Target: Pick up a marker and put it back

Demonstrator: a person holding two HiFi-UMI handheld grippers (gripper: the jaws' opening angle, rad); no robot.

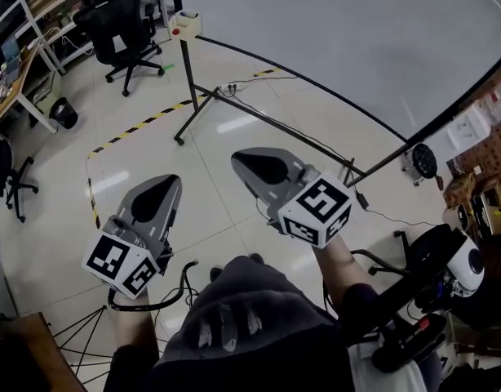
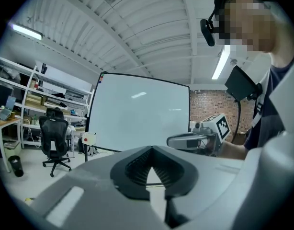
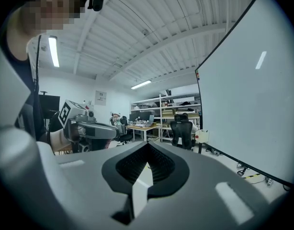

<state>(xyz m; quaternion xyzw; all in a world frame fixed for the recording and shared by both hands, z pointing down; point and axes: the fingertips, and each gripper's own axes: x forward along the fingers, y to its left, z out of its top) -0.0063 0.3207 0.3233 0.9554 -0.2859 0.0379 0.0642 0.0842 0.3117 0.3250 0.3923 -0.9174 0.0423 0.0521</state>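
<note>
No marker shows in any view. My left gripper (image 1: 165,183) hangs over the floor at the lower left, jaws shut with nothing between them; its own view shows the closed tips (image 2: 152,150). A little higher and to the right, my right gripper (image 1: 241,160) is also shut and empty, as its closed tips (image 3: 148,145) show. Each gripper appears in the other's view: the right gripper (image 2: 195,139) and the left gripper (image 3: 89,128). A large whiteboard (image 1: 332,31) on a black stand rises ahead and to the right, with a small white box (image 1: 185,24) bearing a red dot at its left corner.
A black office chair (image 1: 124,27) and a desk (image 1: 14,80) stand at the far left. Yellow-black tape (image 1: 144,121) and cables (image 1: 259,117) cross the shiny floor. The whiteboard's stand legs (image 1: 193,109) spread ahead. Dark equipment (image 1: 446,268) sits close at the right.
</note>
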